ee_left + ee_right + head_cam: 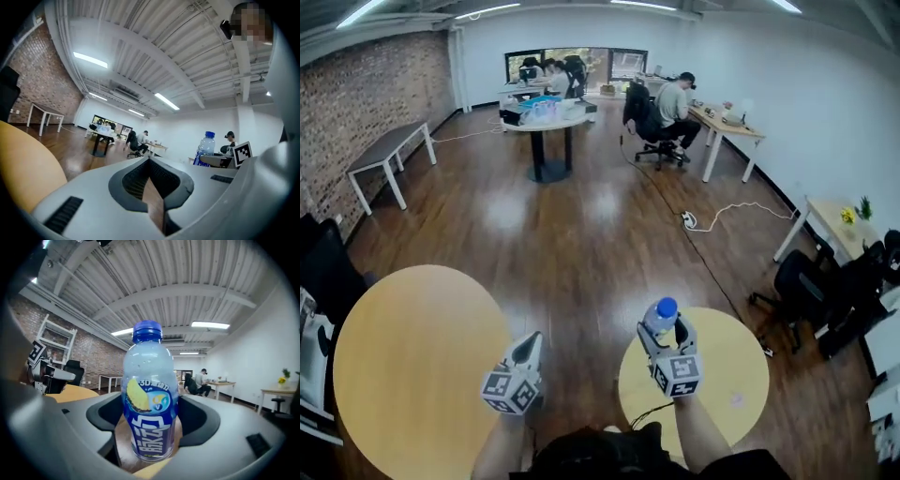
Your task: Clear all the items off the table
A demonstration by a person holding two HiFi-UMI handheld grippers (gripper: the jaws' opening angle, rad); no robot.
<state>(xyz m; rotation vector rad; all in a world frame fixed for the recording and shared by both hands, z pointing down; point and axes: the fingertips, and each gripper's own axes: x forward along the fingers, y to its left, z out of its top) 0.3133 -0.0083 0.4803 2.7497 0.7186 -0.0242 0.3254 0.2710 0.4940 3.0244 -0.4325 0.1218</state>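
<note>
A clear bottle point(661, 315) with a blue cap and blue label stands upright between the jaws of my right gripper point(664, 332), which is shut on its lower half. It hangs over the far edge of the small round yellow table point(733, 375); whether it touches the top I cannot tell. In the right gripper view the bottle point(150, 399) fills the middle, held by the right gripper point(150, 430). My left gripper point(528, 345) is shut and holds nothing, between the two tables. The left gripper view shows its closed tips point(150, 161) and the bottle point(205, 145) off to the right.
A large round yellow table point(403, 356) lies at my left. A black cable point(649, 412) runs over the small table's near side. Dark office chairs point(802, 291) stand to the right. Farther off are a white bench table point(389, 150), a round table point(546, 120) and a seated person point(675, 103).
</note>
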